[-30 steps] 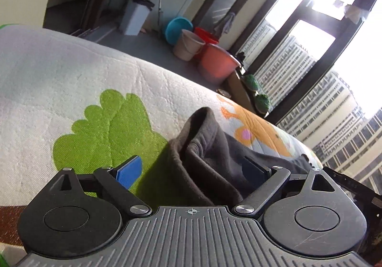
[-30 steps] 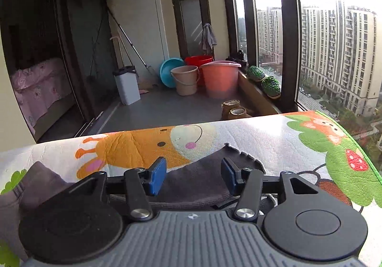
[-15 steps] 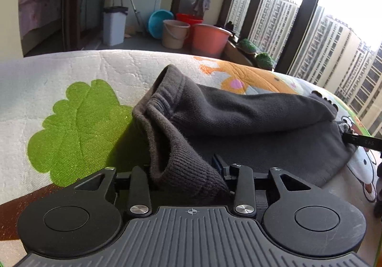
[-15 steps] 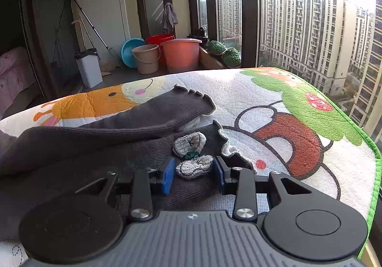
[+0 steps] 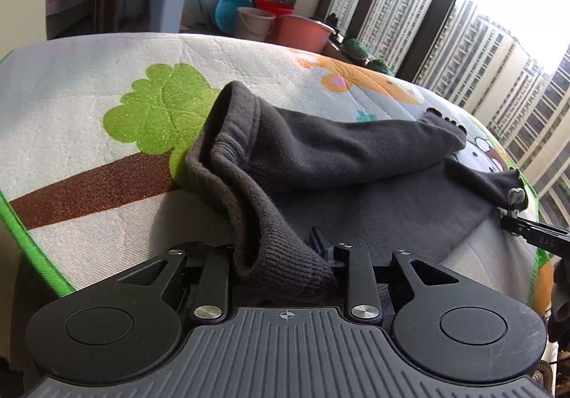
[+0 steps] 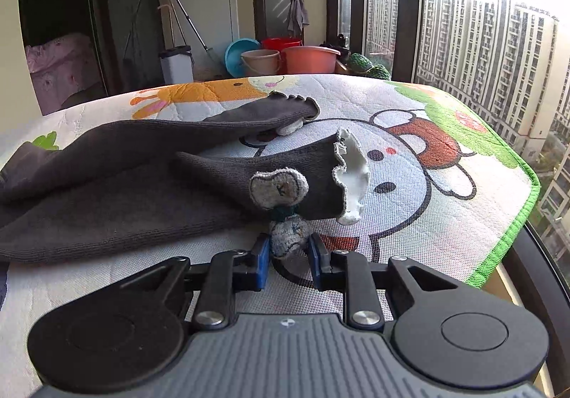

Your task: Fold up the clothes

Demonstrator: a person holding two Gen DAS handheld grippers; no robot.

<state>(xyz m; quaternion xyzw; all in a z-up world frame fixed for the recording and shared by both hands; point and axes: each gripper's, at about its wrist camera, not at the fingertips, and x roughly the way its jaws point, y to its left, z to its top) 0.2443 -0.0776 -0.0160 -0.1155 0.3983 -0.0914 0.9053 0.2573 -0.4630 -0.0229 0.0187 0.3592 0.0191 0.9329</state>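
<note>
Both grippers have closed on the garment since a second ago, when their jaws stood spread above the cloth, and the views have swung from the room toward the mat.

Largest is the mat (image 5: 89, 134), printed with cartoon animals and a green tree, spread under everything. On it lie grey tights (image 5: 356, 156), long and narrow. Their long axis runs across, from the left jaws toward the right jaws. One leg lies folded over the other, farther from both grippers.

At one end, the left gripper (image 5: 285, 266) has its jaws pressed together on the ribbed waistband (image 5: 285, 255), which bunches up between them. At the other end, the right gripper (image 6: 286, 254) pinches a small knitted pompom (image 6: 286, 237) between its blue pads (image 6: 263, 259); its jaws have just been closing. A second pompom (image 6: 278, 188) sits just beyond the jaws, on the frilled ankle cuff (image 6: 349, 177).

Each hand is nearest its own end, so the tights hang slack between them. The next fold likely depends on bringing one held end along that long axis toward the other.
</note>
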